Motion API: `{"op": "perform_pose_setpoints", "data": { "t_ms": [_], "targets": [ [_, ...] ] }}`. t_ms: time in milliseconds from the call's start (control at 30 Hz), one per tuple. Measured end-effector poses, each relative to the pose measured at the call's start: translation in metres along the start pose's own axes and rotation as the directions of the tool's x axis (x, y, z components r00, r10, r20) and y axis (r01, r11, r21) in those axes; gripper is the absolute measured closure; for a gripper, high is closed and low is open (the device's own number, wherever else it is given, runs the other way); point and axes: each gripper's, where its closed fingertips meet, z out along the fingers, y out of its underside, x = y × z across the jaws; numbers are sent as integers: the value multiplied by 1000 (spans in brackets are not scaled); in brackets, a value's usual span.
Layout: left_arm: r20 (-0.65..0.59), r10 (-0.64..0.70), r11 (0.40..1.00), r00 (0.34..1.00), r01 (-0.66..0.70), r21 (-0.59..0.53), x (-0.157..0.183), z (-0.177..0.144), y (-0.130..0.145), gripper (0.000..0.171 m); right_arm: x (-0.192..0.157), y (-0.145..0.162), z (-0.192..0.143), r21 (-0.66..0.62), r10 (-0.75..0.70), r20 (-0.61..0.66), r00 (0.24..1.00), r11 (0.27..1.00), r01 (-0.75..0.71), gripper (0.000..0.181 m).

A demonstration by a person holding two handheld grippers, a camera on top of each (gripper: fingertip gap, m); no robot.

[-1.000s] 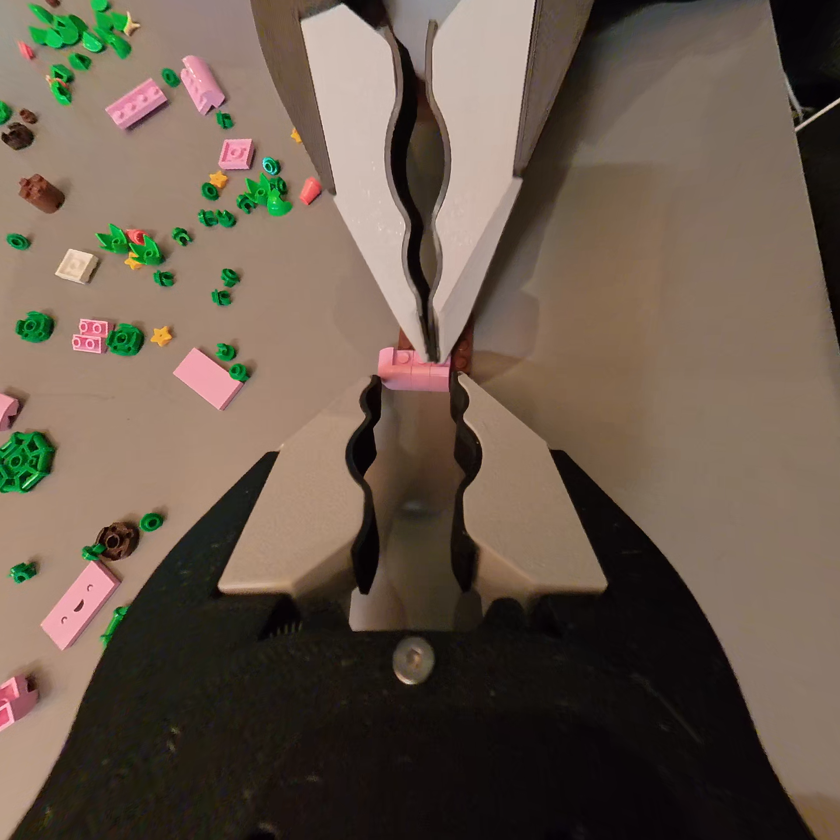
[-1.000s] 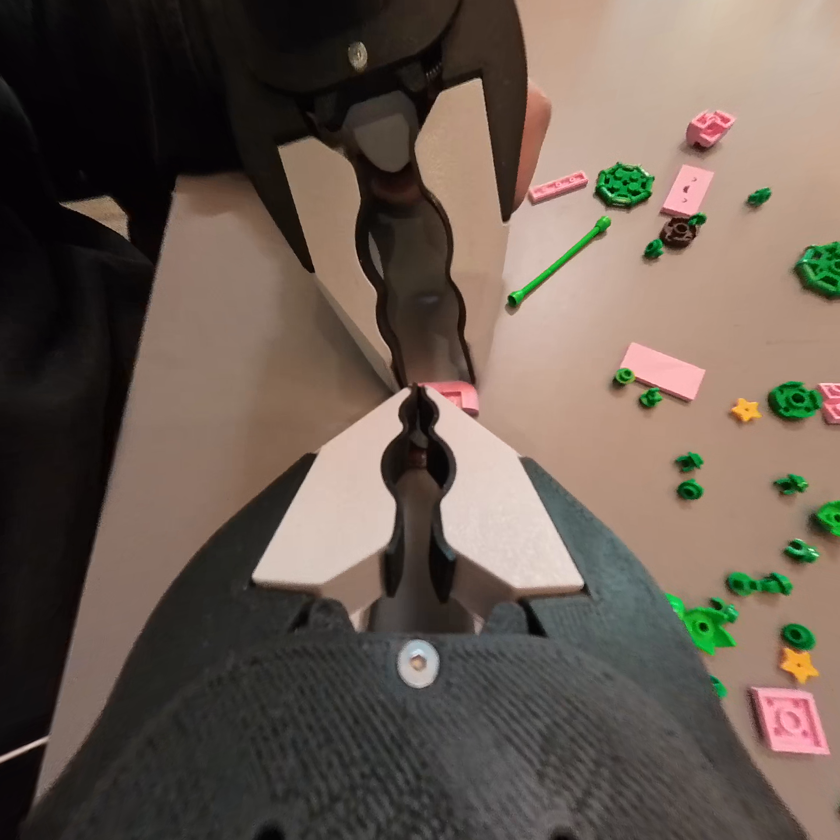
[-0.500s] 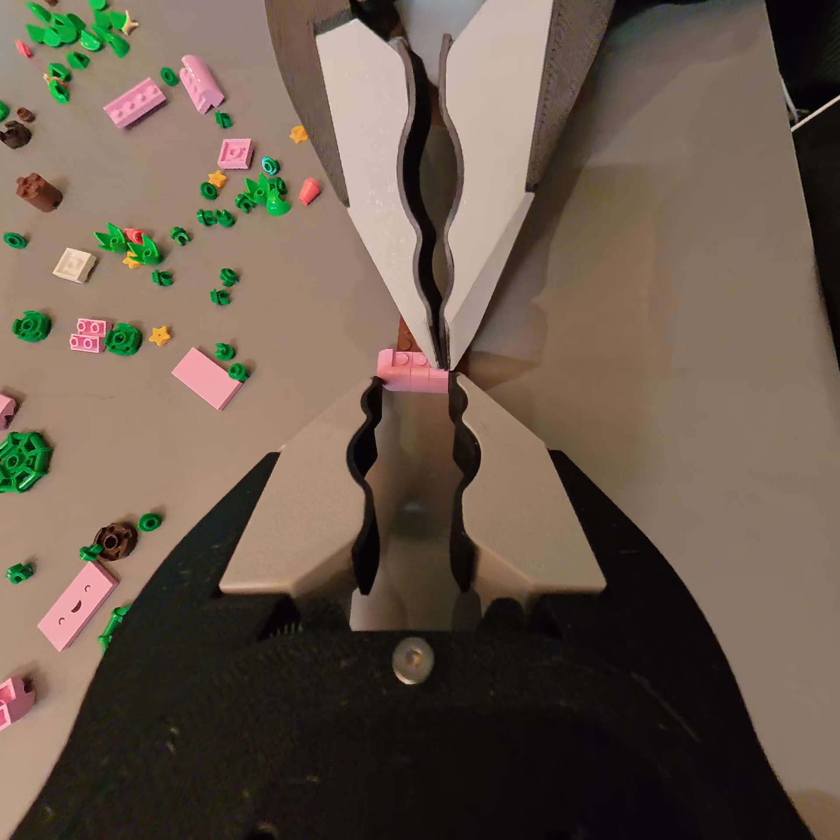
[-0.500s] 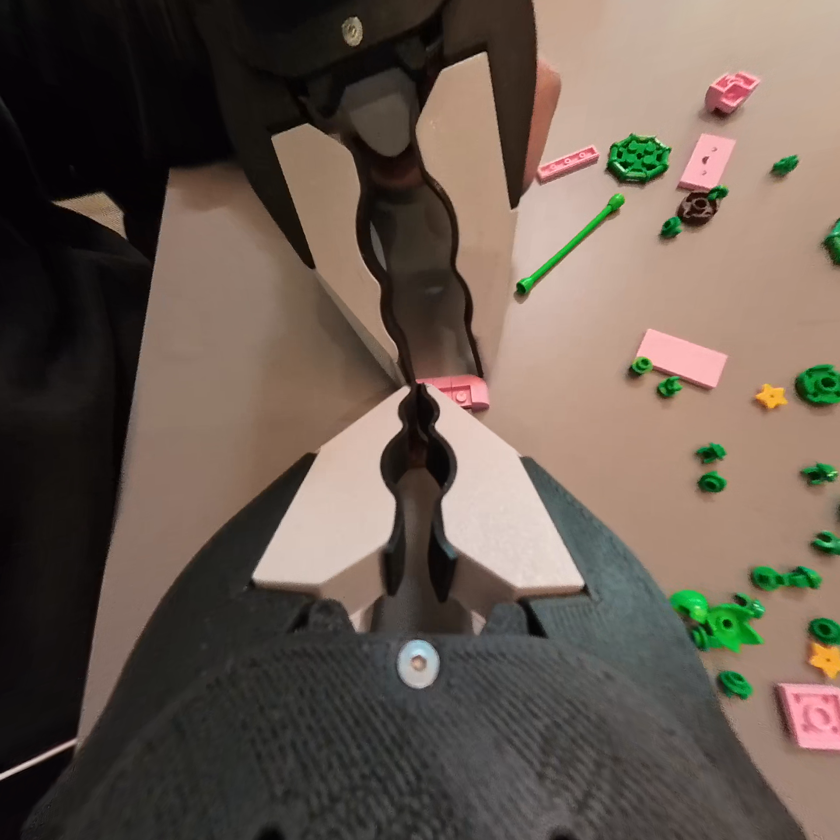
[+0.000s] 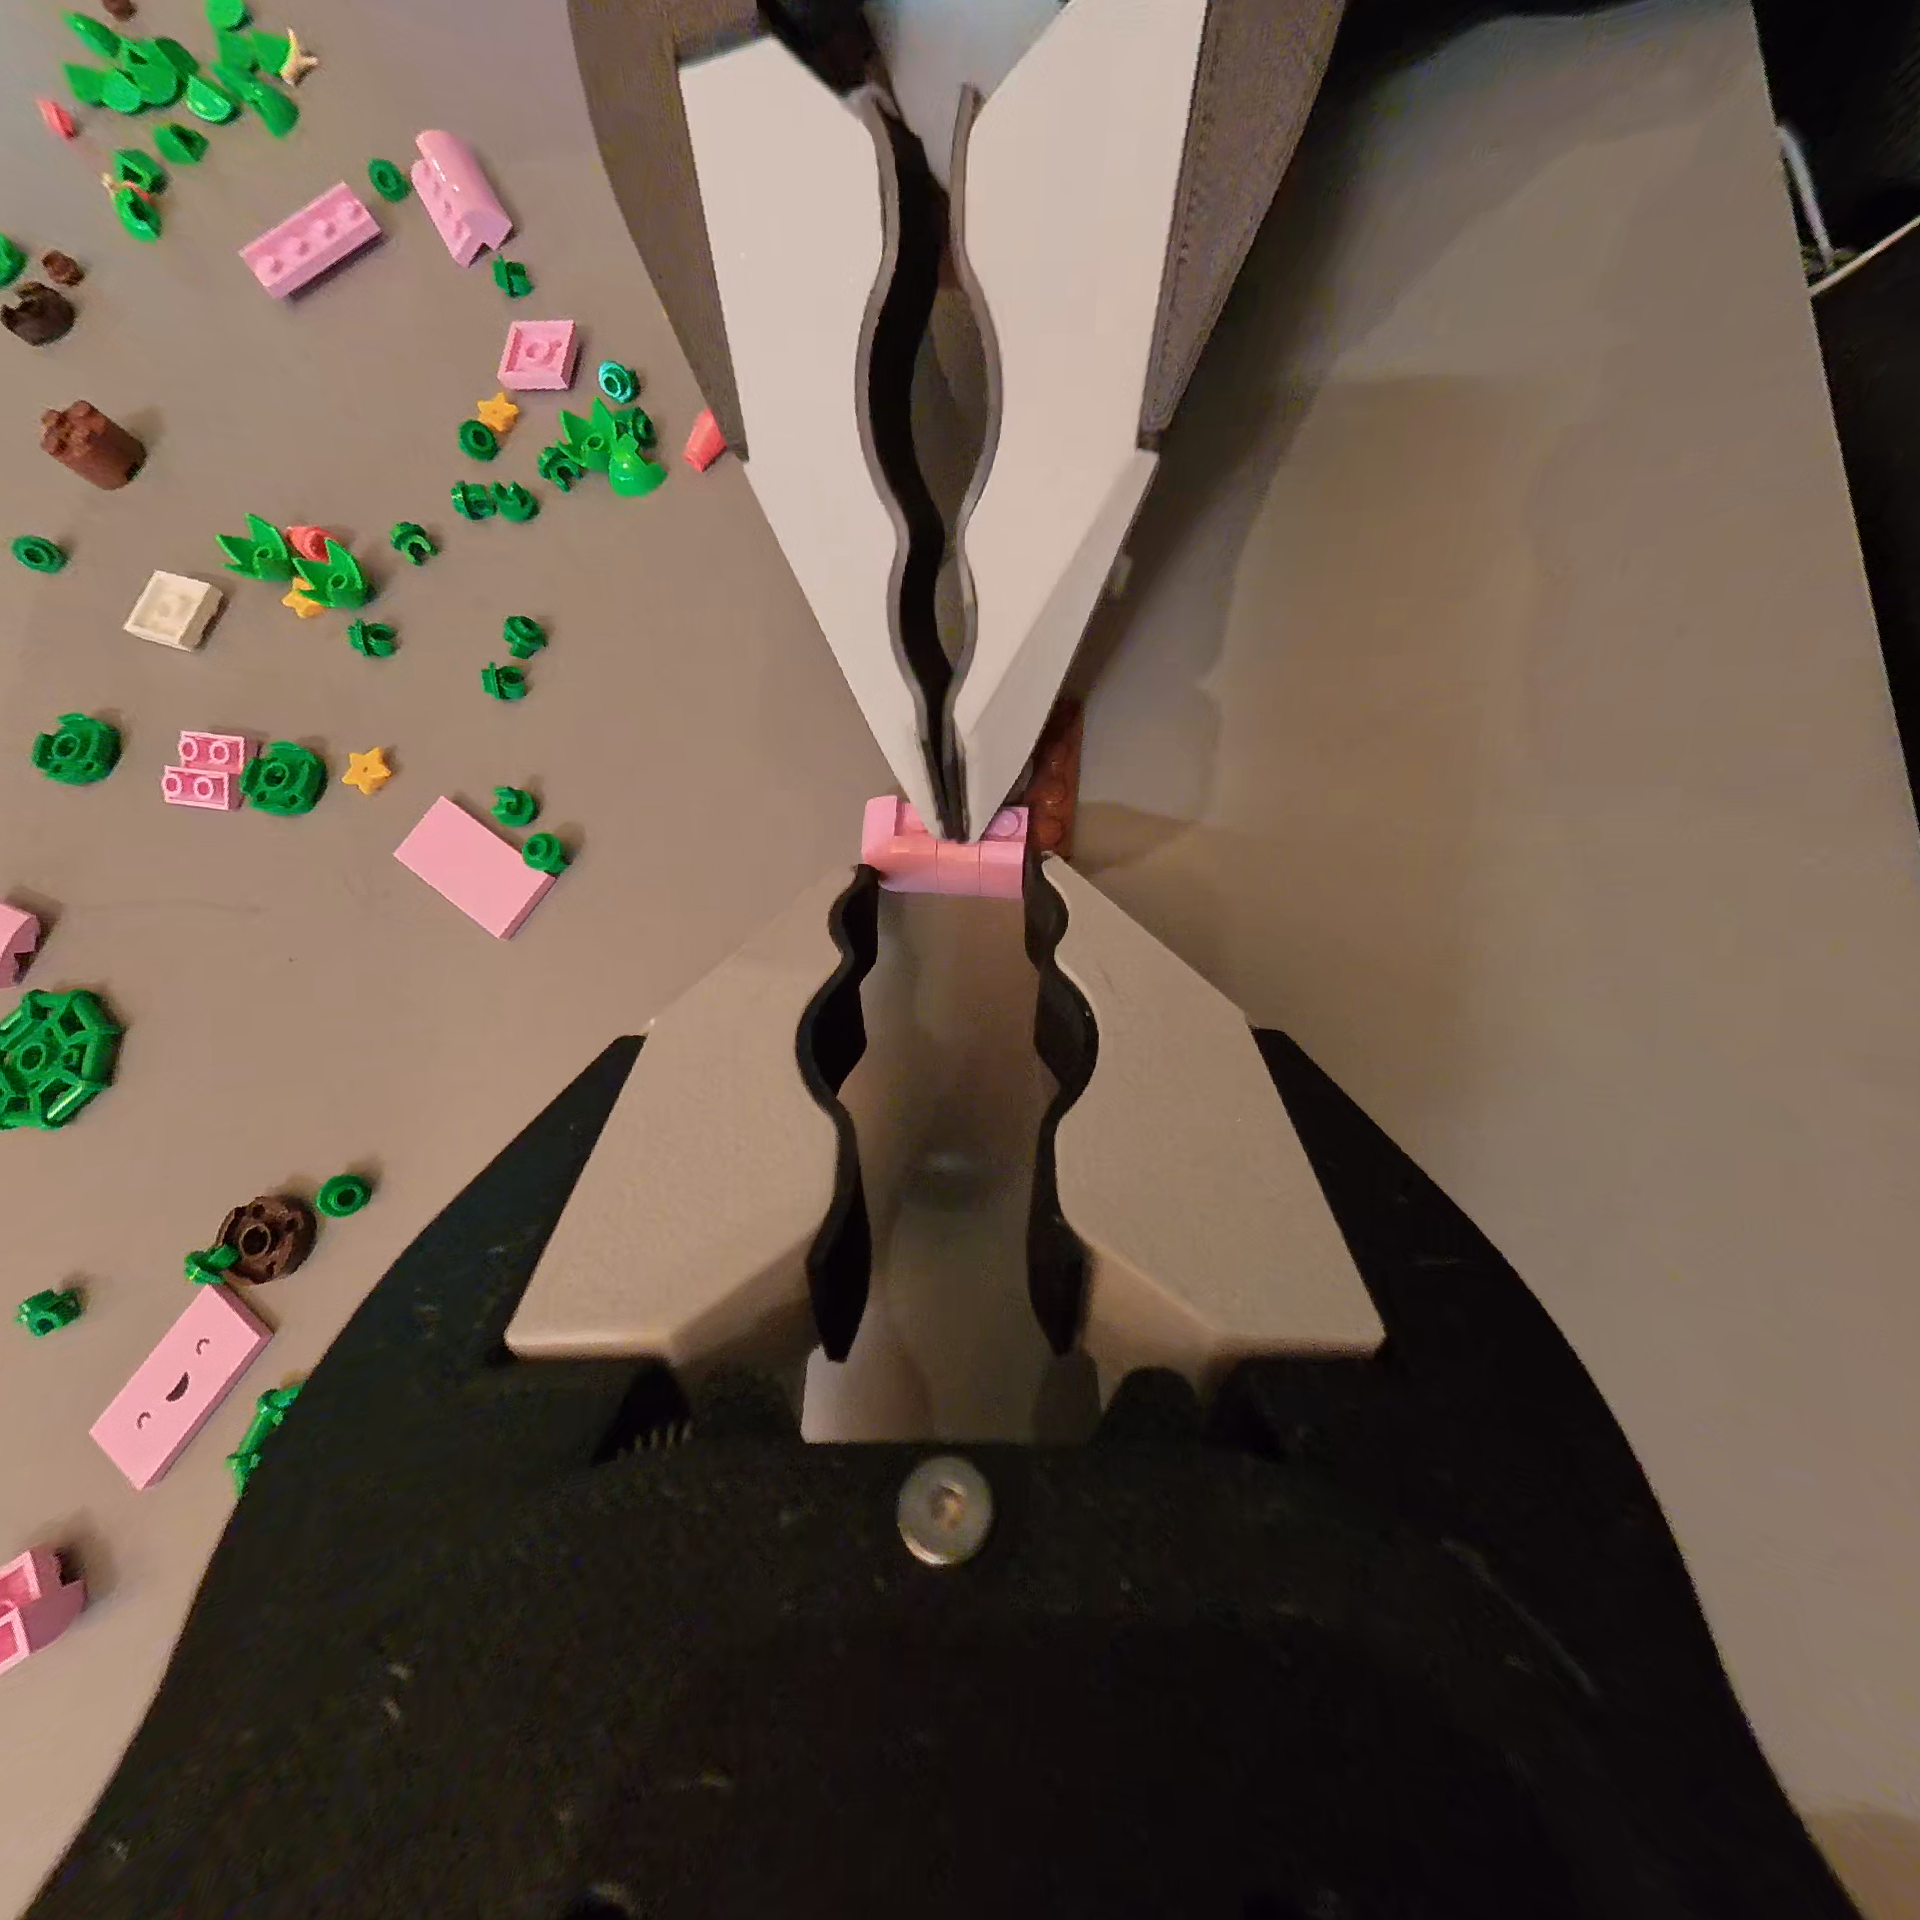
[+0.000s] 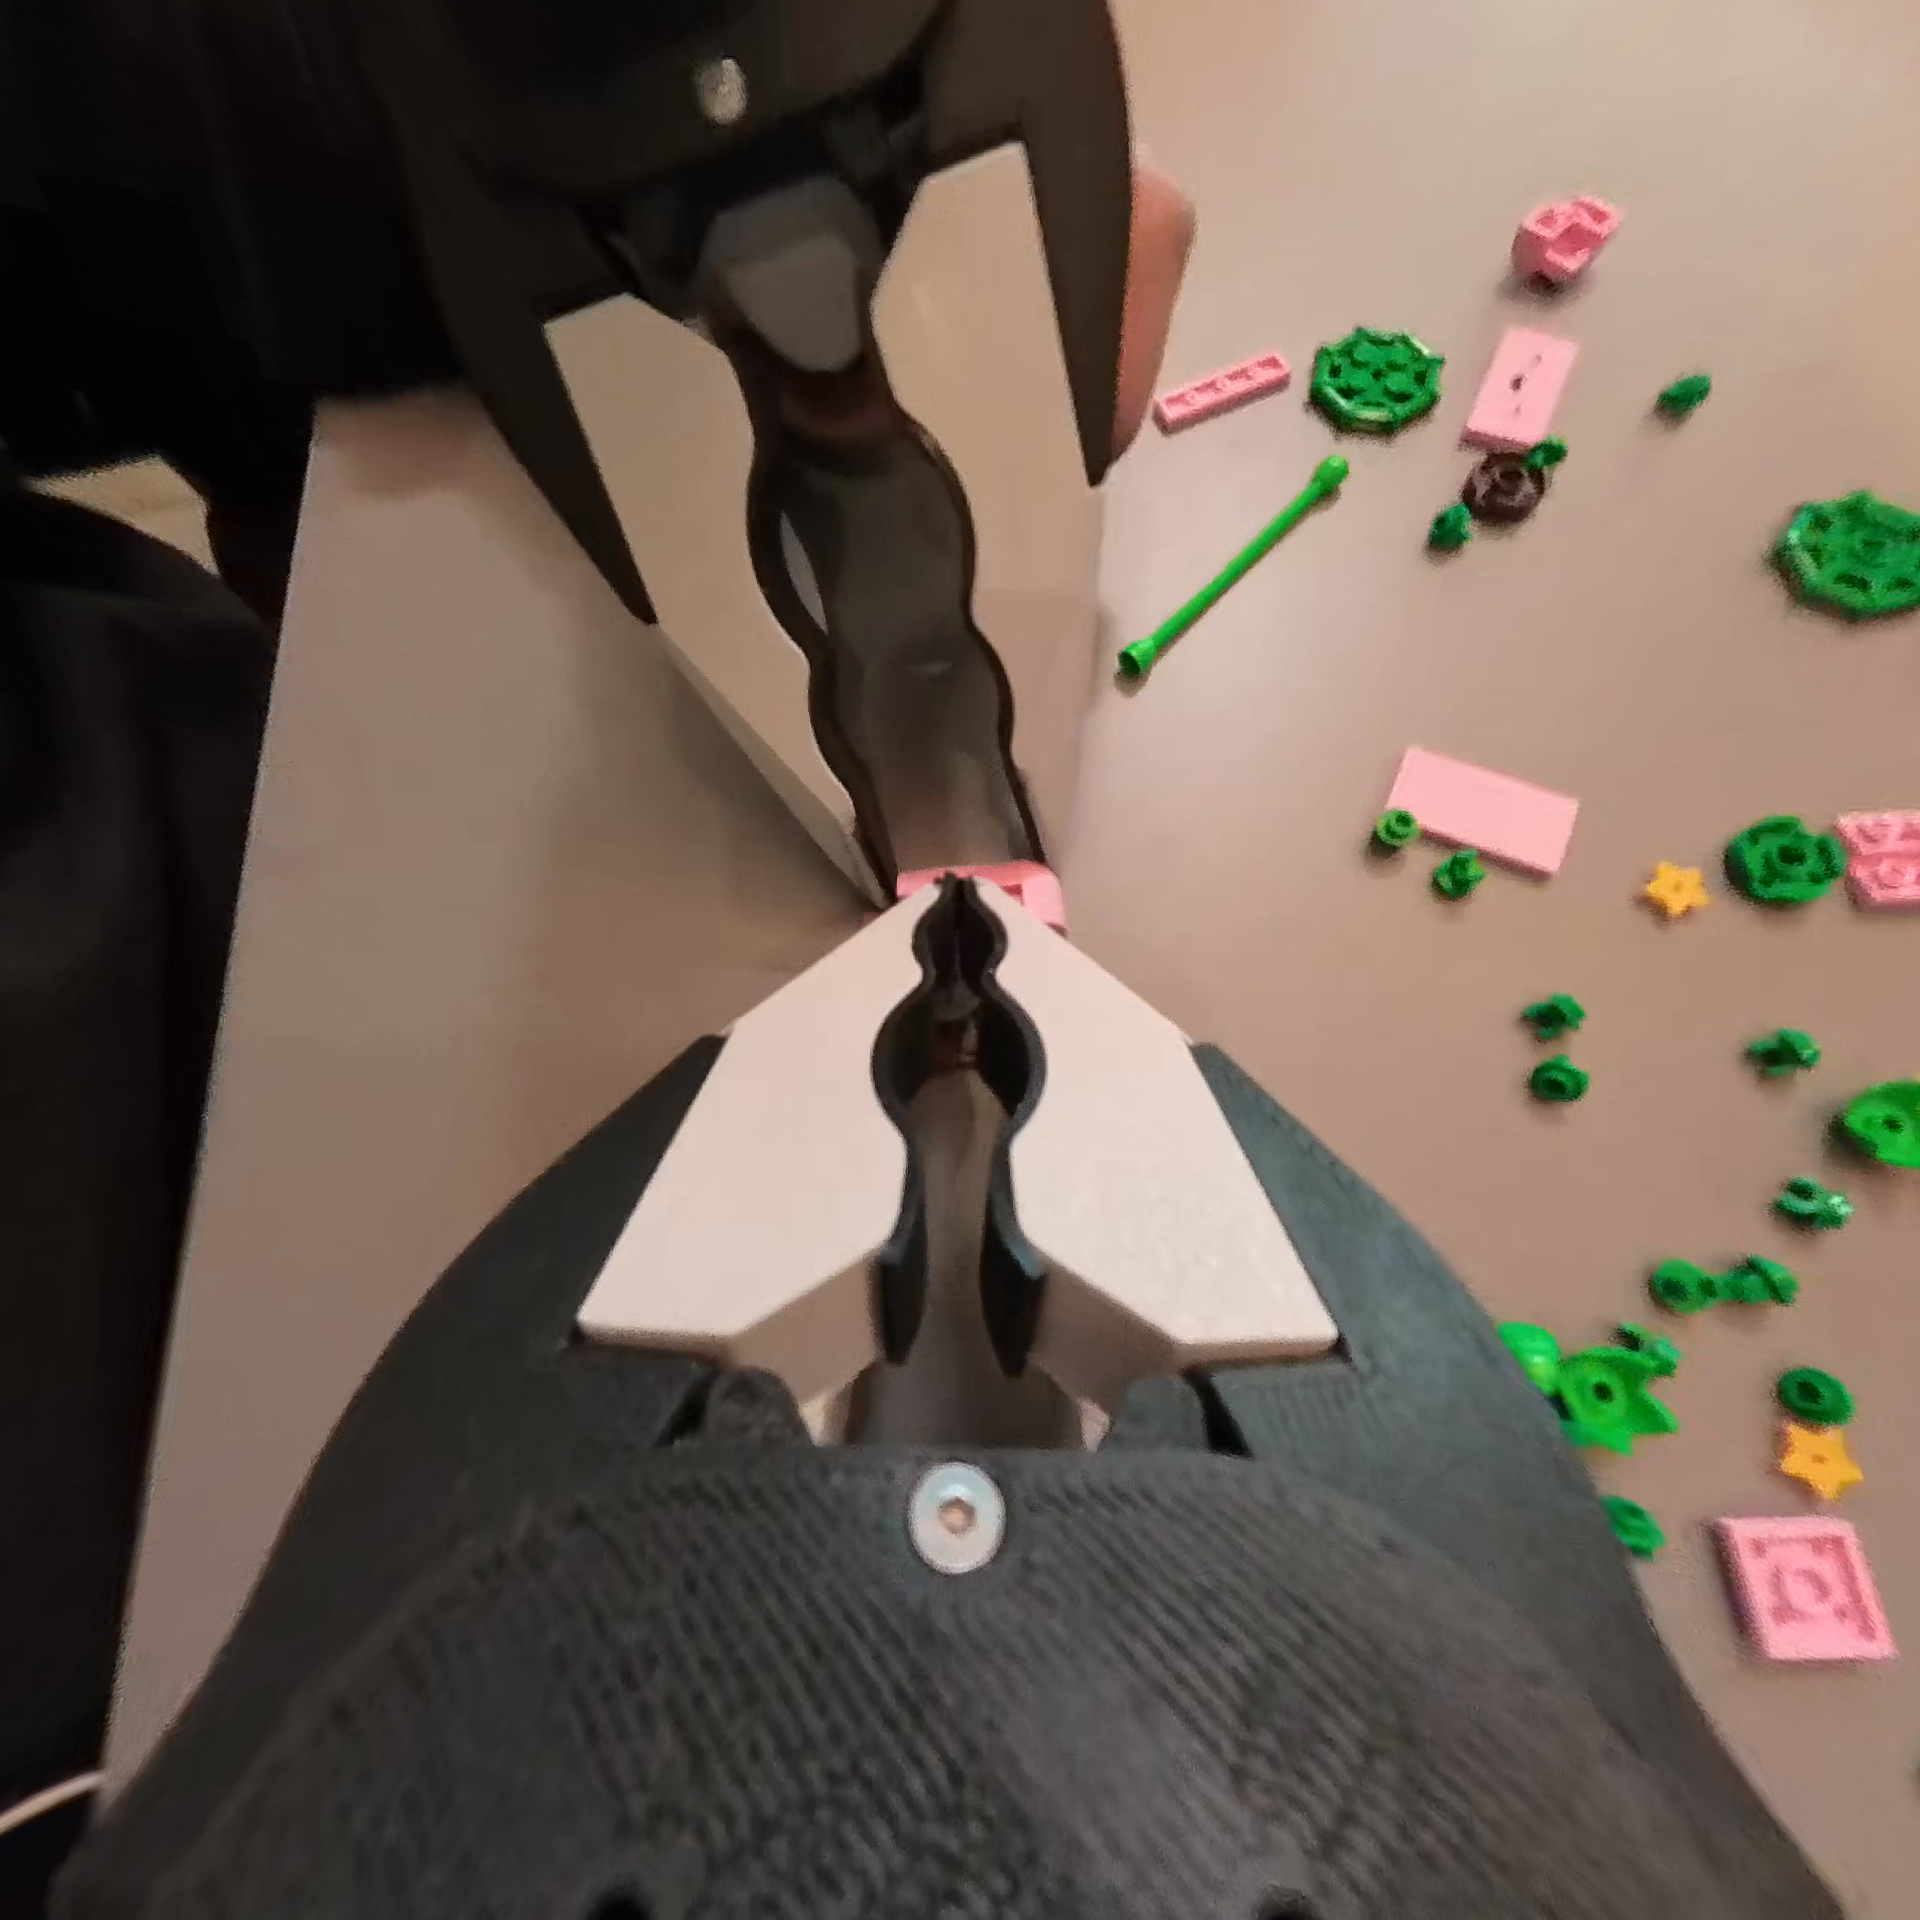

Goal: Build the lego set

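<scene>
Left gripper point(image 5: 951, 883) pinches the pink block point(image 5: 940, 858) by its ends, just above the table point(image 5: 1455, 727). Right gripper point(image 6: 956, 891), jaws nearly closed, presses its tip onto it; can't tell if it holds anything. Push off-centre & the block could twist out.

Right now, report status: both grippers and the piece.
Left gripper clamps pink assembly. Right gripper shut, tips on its top. Brown piece attached behind. Nothing blocking.

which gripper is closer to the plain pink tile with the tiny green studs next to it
Left. The left gripper sits just right of the pink tile on the table; the right gripper comes in from the far side, slightly farther away.
</scene>
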Motion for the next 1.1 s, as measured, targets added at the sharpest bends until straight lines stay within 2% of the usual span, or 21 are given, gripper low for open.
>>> {"op": "perform_pose_setpoints", "data": {
  "t_ms": [200,333,433,567,667,767,833,933,1067,1100],
  "targets": [
    [-17,-4,1000,1000,4,-6,2,1,1,147,0,1,-3,9,62,65,996,998,-63,181],
    [-17,-2,1000,1000,2,-6,3,1,1,149,4,-10,-13,71,55,40,998,996,-57,181],
    [-19,-3,1000,1000,3,-6,3,1,1,149,0,2,-3,-5,29,29,999,1000,-29,181],
    [-34,-23,1000,999,23,-7,3,0,1,147,-2,0,0,9,49,39,998,999,-49,181],
    [-34,-21,1000,999,20,-8,3,0,1,147,-1,1,-2,-2,13,21,1000,1000,-13,181],
    [-29,-16,1000,999,15,-8,3,0,1,147,-1,-12,-10,62,-16,-11,1000,998,17,181],
    [-30,-16,1000,999,16,-8,3,0,1,147,3,3,-2,-19,-23,-36,999,1000,22,180],
    [-35,-31,999,999,31,-7,3,-1,2,146,-3,0,1,17,41,31,999,999,-42,181],
    [-39,-34,999,999,34,-9,3,0,2,145,-1,-1,-2,4,-50,-16,999,999,50,181],
    [-37,-33,999,999,33,-9,3,0,2,145,1,-6,-6,34,-51,-24,998,998,52,181]
  ]
}}
